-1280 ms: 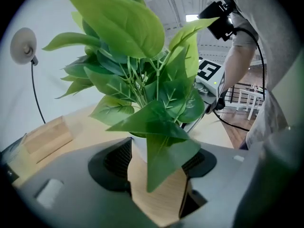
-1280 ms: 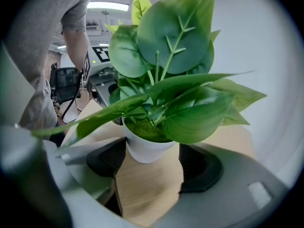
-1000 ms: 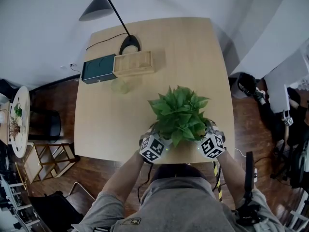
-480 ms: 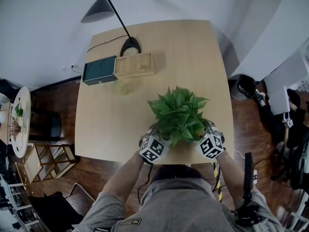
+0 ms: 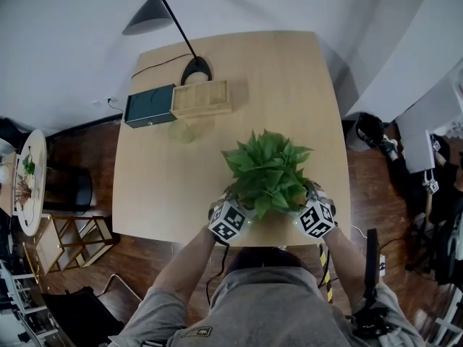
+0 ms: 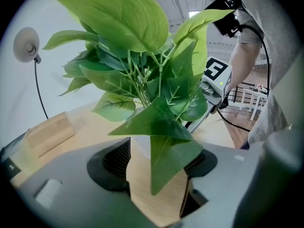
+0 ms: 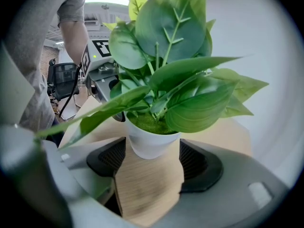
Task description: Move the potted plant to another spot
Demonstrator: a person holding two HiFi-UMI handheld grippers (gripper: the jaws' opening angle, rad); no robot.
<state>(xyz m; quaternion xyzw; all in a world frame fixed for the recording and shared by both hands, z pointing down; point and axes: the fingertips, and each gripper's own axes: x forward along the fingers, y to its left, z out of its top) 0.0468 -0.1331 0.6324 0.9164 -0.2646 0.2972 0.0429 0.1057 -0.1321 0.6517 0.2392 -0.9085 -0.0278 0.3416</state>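
Note:
The potted plant [image 5: 268, 172], green leaves in a small white pot [image 7: 152, 141], stands on the wooden table [image 5: 166, 186] close to its front edge. My left gripper [image 5: 230, 219] is at the plant's left and my right gripper [image 5: 316, 217] at its right, both partly under the leaves. In the right gripper view the pot sits between the pads of the right gripper [image 7: 151, 163], whose jaws are opening with a narrow gap at the pot. In the left gripper view a hanging leaf hides much of the pot [image 6: 140, 148]; the left gripper [image 6: 159, 163] has jaws opening around it.
At the table's far side stand a black desk lamp [image 5: 194, 67], a dark green box [image 5: 148, 105] and a wooden tray [image 5: 201, 97], with a pale glass object [image 5: 181, 129] in front of them. Chairs and a small round table [image 5: 29, 179] stand on the floor at left.

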